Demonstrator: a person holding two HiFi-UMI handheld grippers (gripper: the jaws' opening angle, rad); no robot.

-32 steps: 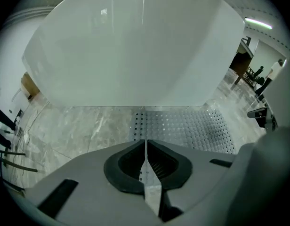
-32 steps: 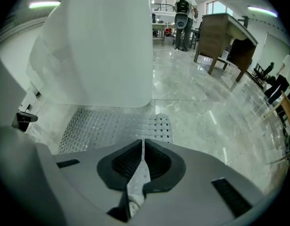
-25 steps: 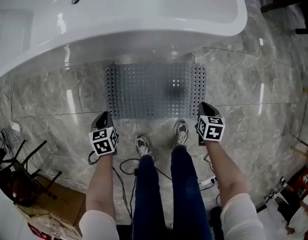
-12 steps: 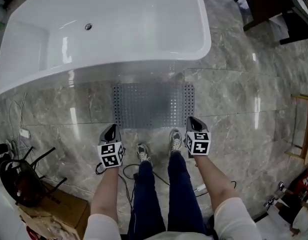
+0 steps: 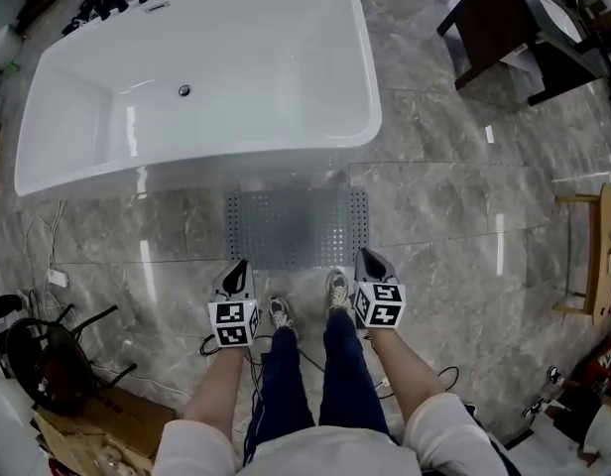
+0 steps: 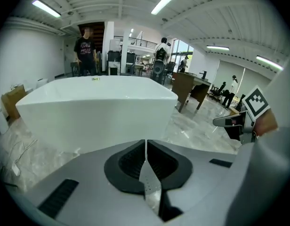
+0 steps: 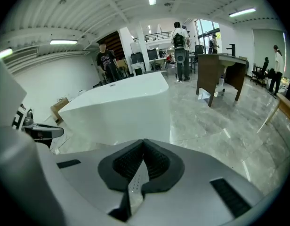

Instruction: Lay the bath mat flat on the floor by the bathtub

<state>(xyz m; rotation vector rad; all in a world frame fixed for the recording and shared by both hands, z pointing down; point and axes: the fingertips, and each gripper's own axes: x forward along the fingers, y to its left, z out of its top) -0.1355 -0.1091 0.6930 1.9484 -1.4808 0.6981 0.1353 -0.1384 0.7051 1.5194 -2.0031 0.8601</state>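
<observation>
The grey perforated bath mat (image 5: 296,228) stretches from the foot of the white bathtub (image 5: 196,77) back to my two grippers. My left gripper (image 5: 236,266) is shut on its near left corner and my right gripper (image 5: 365,256) on its near right corner. A thin strip of the mat (image 6: 151,187) shows pinched between the closed jaws of the left gripper (image 6: 146,142) in the left gripper view. Another strip of the mat (image 7: 137,185) sits in the right gripper (image 7: 144,142) in the right gripper view. I cannot tell how much of the mat rests on the floor.
My shoes (image 5: 281,312) stand just behind the mat, with cables (image 5: 226,345) beside them. A black chair (image 5: 38,355) and a cardboard box (image 5: 97,434) are at the left. A dark desk (image 5: 514,28) and a wooden stool (image 5: 598,256) are at the right. People stand beyond the tub.
The head view has risen, so the tub and mat look smaller and the whole tub shows. Both grippers stay at the mat's near corners and sit closer together in view.
</observation>
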